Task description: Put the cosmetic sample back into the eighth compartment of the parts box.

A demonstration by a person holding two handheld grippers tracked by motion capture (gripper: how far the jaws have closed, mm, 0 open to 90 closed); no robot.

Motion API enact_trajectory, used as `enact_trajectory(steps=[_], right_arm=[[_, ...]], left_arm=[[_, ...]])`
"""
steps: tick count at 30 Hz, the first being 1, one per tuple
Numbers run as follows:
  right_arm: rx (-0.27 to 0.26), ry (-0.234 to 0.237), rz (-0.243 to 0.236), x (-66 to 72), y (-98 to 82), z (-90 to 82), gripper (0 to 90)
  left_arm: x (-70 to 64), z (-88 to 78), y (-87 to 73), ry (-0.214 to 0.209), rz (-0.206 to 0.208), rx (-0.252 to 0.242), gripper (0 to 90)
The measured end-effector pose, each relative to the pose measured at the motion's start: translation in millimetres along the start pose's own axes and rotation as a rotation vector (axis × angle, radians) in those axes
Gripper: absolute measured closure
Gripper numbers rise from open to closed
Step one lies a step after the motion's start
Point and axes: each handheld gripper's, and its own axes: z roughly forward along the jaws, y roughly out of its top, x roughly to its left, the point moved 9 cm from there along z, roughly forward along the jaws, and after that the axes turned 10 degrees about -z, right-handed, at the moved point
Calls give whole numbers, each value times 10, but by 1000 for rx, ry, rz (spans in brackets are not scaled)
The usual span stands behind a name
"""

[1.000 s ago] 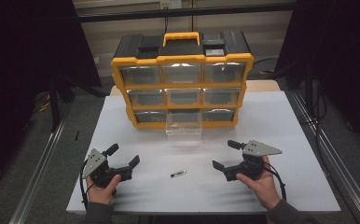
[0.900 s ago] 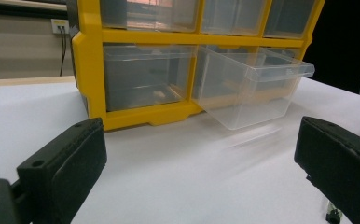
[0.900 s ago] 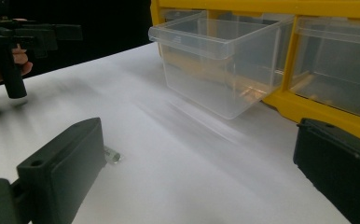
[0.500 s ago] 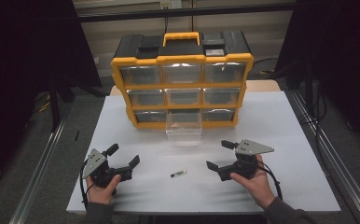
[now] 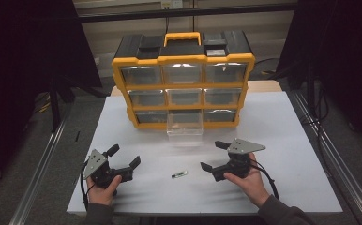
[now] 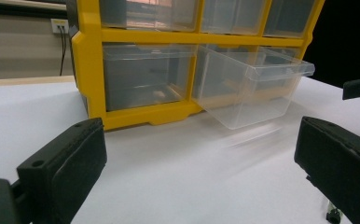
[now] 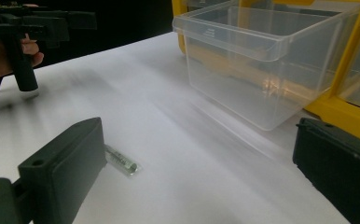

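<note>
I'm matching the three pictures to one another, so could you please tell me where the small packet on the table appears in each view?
High view: the packet lies on the white table, between the left gripper and the right gripper.
Left gripper view: its end peeks out at the bottom right, beside the right-hand jaw.
Right gripper view: it lies lower left, beside the left-hand jaw.
Shared landmark: the pulled-out clear drawer.

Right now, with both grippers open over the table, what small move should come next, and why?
Probably ease the right gripper toward the small clear packet lying on the white table. Its open jaws already face it, and the pulled-out clear plastic drawer waits empty.
</note>
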Motion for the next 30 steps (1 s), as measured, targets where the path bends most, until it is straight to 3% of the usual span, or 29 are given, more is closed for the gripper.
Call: enact_trajectory(steps=[25,30], right_arm=[[59,59,-14,145,-27,245,17],[64,77,-5,180,3,307,13]], left_arm=[[9,0,-3,-4,11,3,22],[-3,7,-5,-7,-6,-2,22]])
